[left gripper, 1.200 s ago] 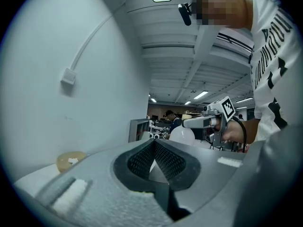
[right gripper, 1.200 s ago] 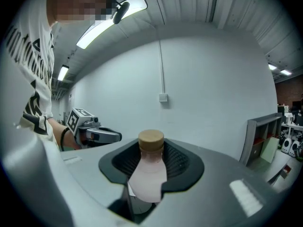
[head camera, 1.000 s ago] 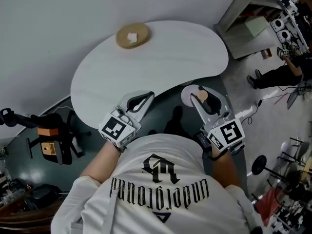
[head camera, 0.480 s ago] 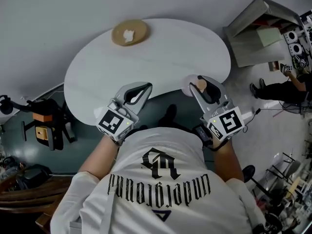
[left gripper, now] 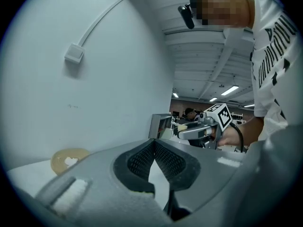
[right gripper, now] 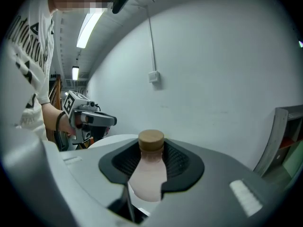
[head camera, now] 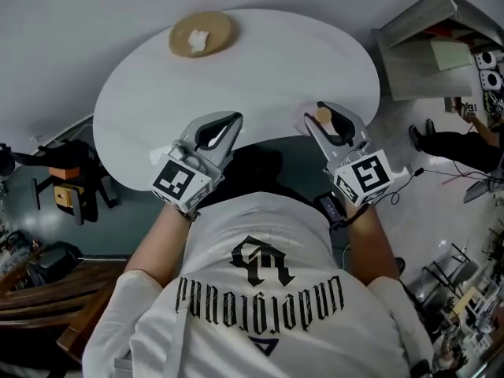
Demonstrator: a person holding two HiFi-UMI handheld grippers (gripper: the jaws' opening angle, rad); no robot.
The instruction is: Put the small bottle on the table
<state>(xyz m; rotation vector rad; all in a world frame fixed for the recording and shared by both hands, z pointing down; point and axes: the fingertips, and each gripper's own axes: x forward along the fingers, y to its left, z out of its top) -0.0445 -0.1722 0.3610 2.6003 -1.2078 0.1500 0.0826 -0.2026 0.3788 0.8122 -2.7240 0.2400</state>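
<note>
Gripped the small bottle (right gripper: 148, 171) in the right gripper (head camera: 331, 117), pads closed on its pale body just below the tan cap, upright or close to it. Held it over the near edge of the table (head camera: 157, 93), toward the right end, and judged it not yet set down. Carried nothing in the left gripper (head camera: 235, 119), closed tip to tip, with only pale table top showing through the gap behind the tips. Poised that one over the near edge too, left of the middle, well apart from the bottle. Ran the greatest risk by letting go this close to the edge: with part of the base past the rim, or with the base clear of the surface, would likely tip so narrow a bottle and send it off toward the floor. Risked also pulling it over on opening, if one pad clung longer than the other. Judged it safer to carry it in toward the middle before releasing. Could not see the bottle's base in any view: hidden by the jaws in the right gripper view and by the gripper itself from the head view, so could not say whether it touched the table. Could not make out the white lump on the tan round disc (head camera: 201, 34) at the far edge.
</note>
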